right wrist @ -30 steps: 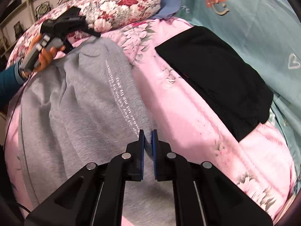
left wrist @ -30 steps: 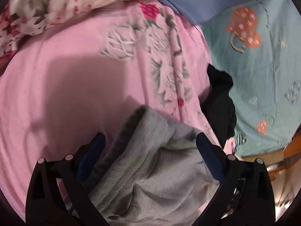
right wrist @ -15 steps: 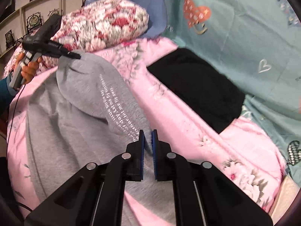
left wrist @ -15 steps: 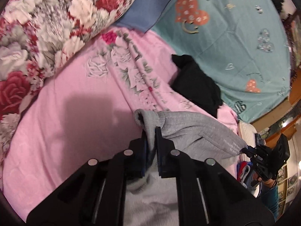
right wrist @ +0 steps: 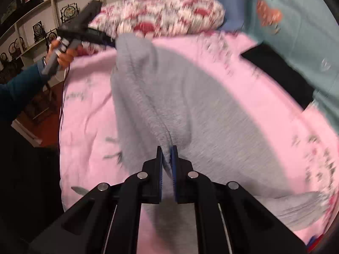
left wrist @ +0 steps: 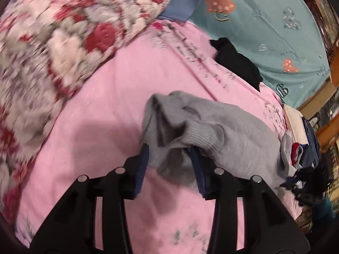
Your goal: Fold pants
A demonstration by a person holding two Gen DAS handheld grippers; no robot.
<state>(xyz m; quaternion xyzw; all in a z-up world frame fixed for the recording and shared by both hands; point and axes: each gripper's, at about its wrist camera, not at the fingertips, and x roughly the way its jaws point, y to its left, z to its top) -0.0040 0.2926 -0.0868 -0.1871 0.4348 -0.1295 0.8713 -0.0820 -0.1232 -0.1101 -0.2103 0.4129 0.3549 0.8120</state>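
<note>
Right gripper [right wrist: 167, 151] has its blue pads pinched tight on a fold of the grey pants [right wrist: 190, 110], with fabric squeezed up between them and more of it hanging under the fingers. From that pinch the pants stretch away across the pink bedsheet [right wrist: 89, 114] toward the far end, where the left gripper [right wrist: 106, 39] meets the other end of them near the floral pillow [right wrist: 161, 12]. You can see the hand [right wrist: 65, 55] in a teal sleeve holding that gripper's handle, off the left side of the pants

Left gripper [left wrist: 170, 150] is a different story, its fingers stand apart with a clear gap, and the ribbed cuff end of the pants [left wrist: 201, 127] sits bunched in that gap, draped over the pad on the right. Can't honestly tell if it's squeezing anything, it looks loose to me. The bunched pants are lifted above the sheet [left wrist: 106, 110], you can see their shadow on it just left of them

Other stuff around the pants: a black garment [left wrist: 237, 63] lying flat beyond them where the pink sheet meets the teal blanket [left wrist: 275, 21] with heart prints. The floral pillow [left wrist: 63, 33] is off to the left of the pants in the left view, pretty blurry. Some shelves with framed things [right wrist: 38, 31] are behind the hand, past the bed edge
</note>
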